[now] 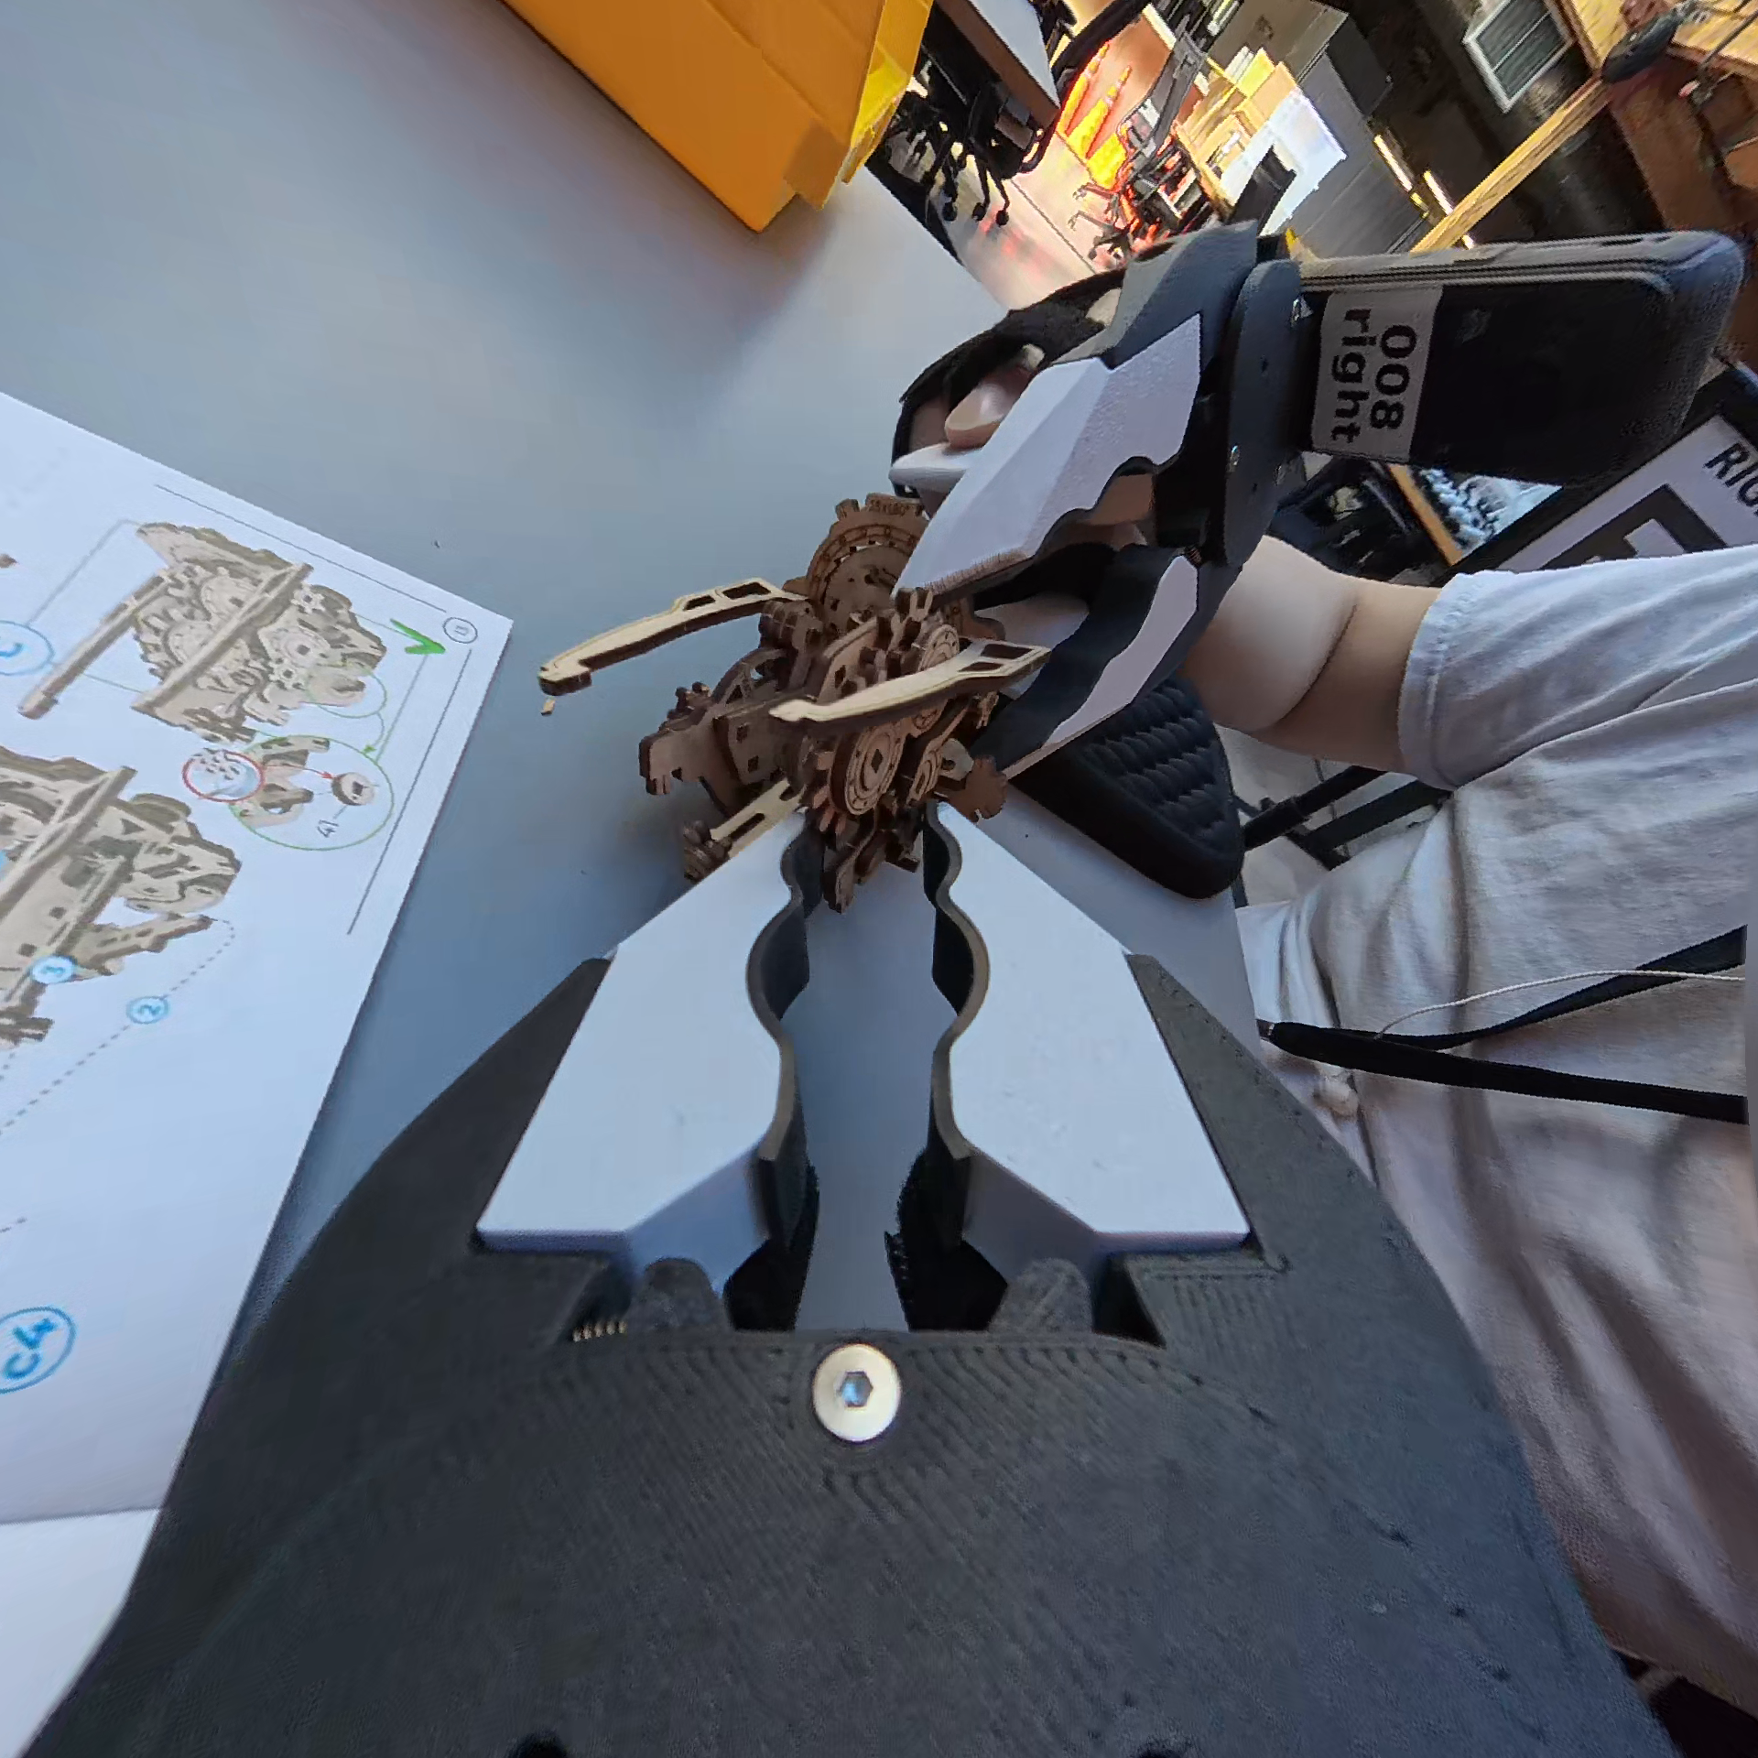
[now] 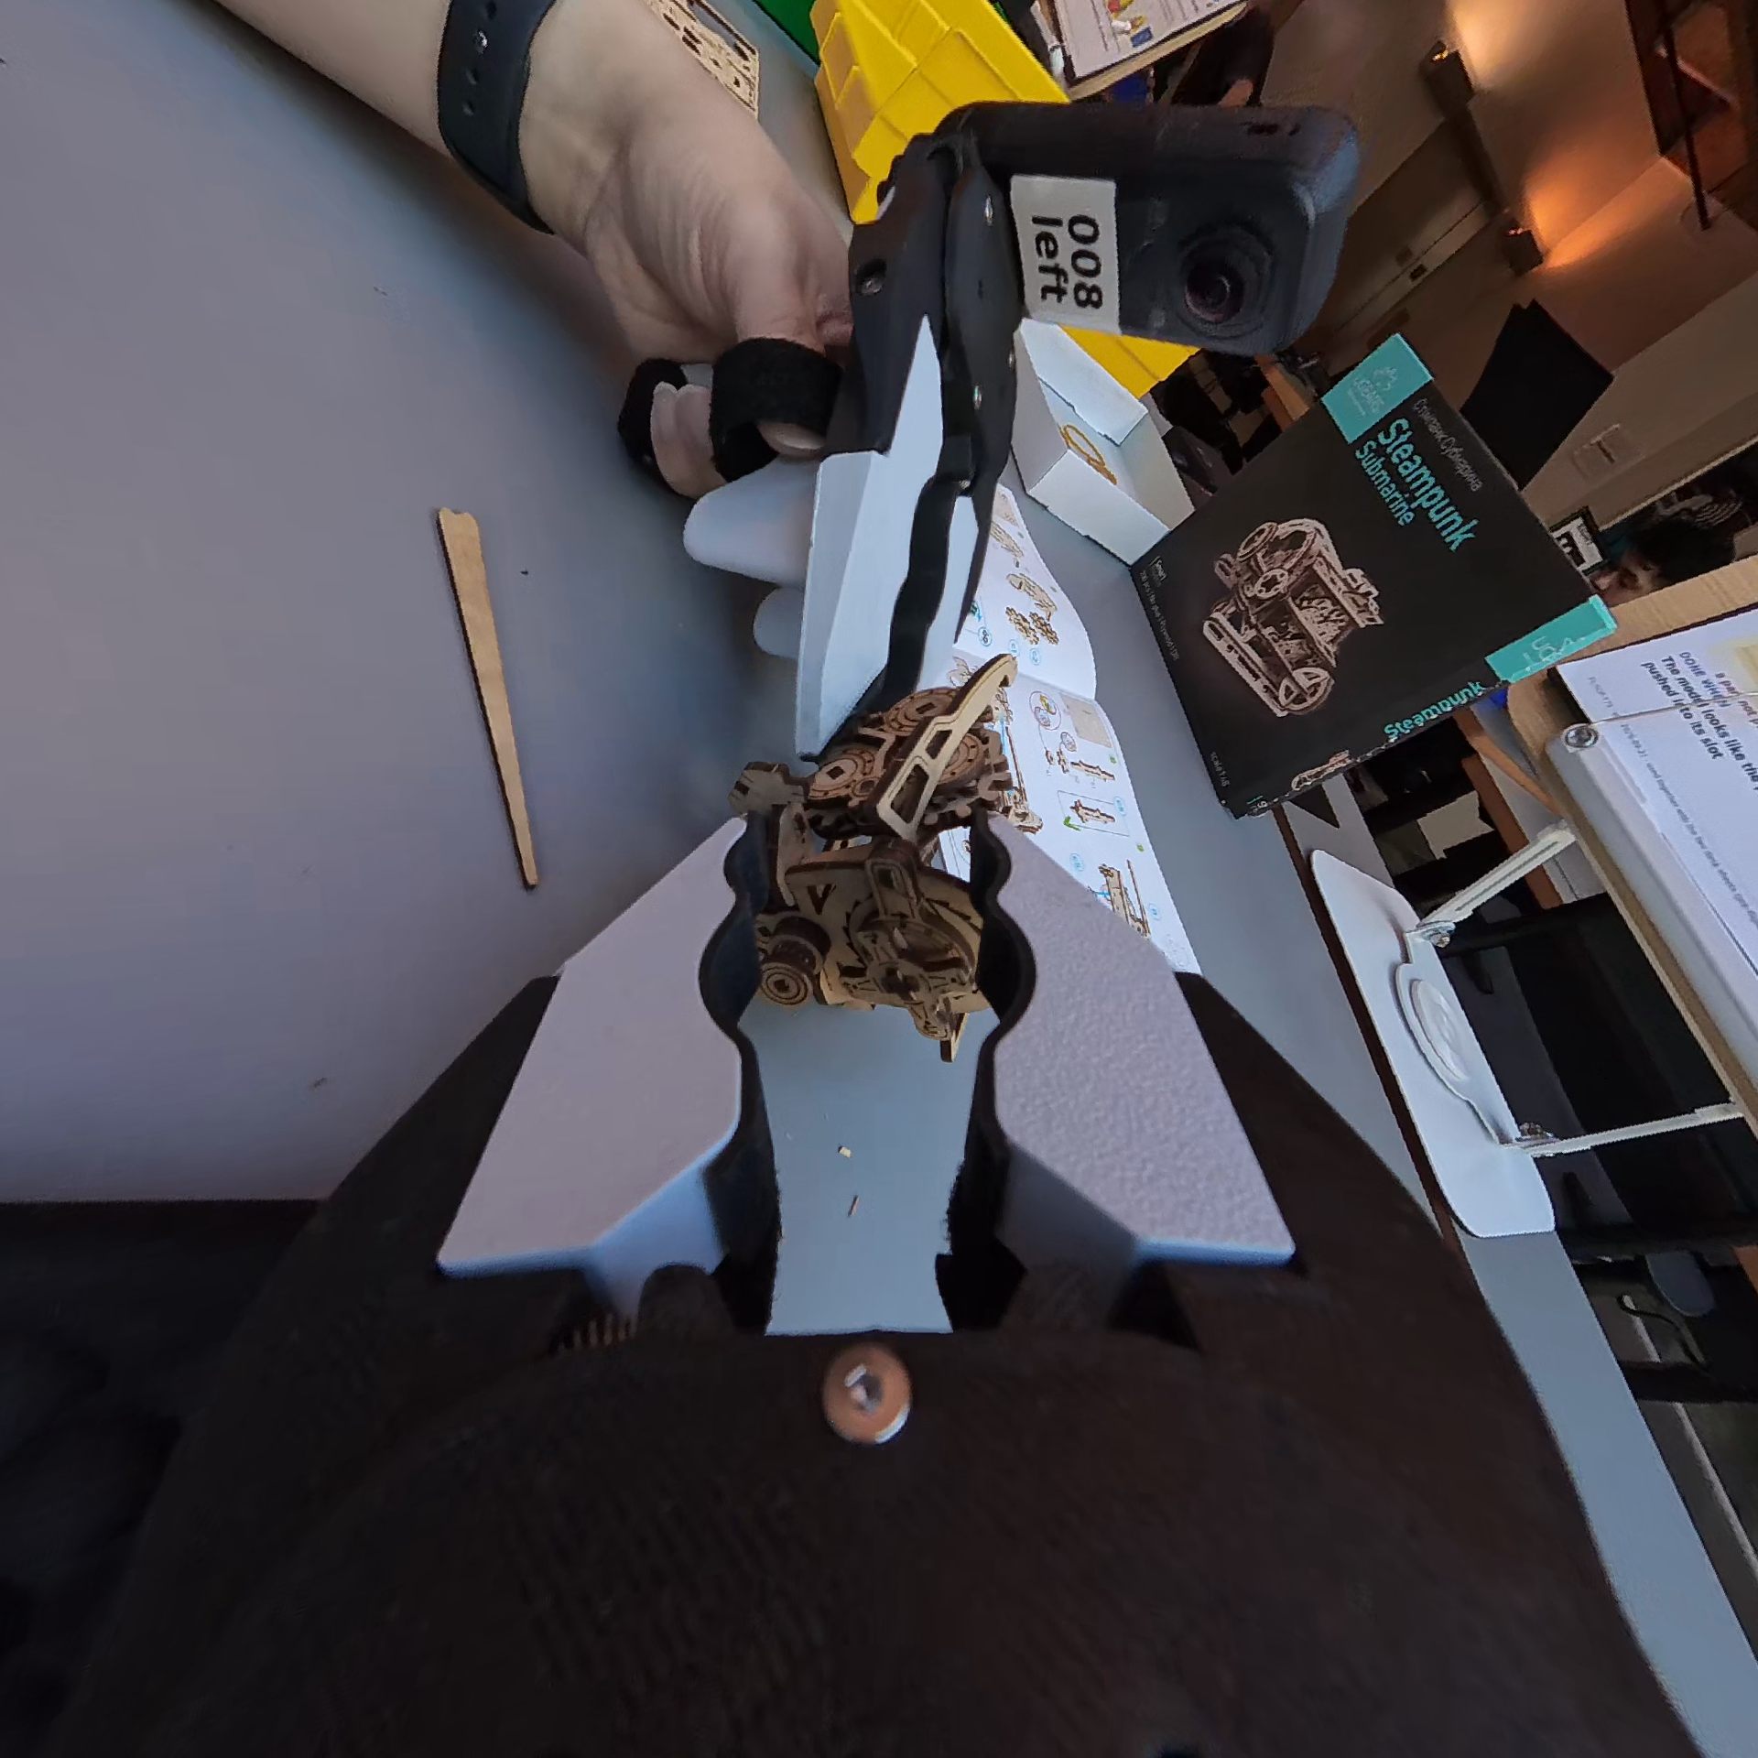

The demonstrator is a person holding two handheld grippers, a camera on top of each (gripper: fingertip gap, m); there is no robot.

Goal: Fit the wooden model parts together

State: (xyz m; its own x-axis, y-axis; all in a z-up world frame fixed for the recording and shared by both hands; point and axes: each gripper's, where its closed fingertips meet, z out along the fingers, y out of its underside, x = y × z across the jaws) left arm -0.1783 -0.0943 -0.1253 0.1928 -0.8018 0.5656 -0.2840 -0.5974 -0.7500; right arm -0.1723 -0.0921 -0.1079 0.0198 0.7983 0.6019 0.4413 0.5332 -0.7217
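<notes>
A wooden model [image 1: 837,723] of stacked gears with two curved arms is held above the grey table [image 1: 380,333] by both grippers. My left gripper [image 1: 861,837] is shut on the gears at the model's lower edge. My right gripper [image 1: 961,666] comes in from the upper right and clamps the model's far side. In the right wrist view the model [image 2: 856,913] sits between my right gripper's [image 2: 866,837] fingers, and the left gripper [image 2: 885,713] reaches down onto its top. Hands hold both grippers.
An instruction sheet [image 1: 190,761] lies on the table to the left, also showing in the right wrist view [image 2: 1046,742]. A loose wooden stick [image 2: 485,694] lies on the table. A yellow box [image 1: 742,86], a black product box [image 2: 1360,590], a small white box [image 2: 1094,447] and a page stand [image 2: 1665,761] stand around. It is some 7 centimeters from my right tips to the loose wooden stick [image 2: 485,694].
</notes>
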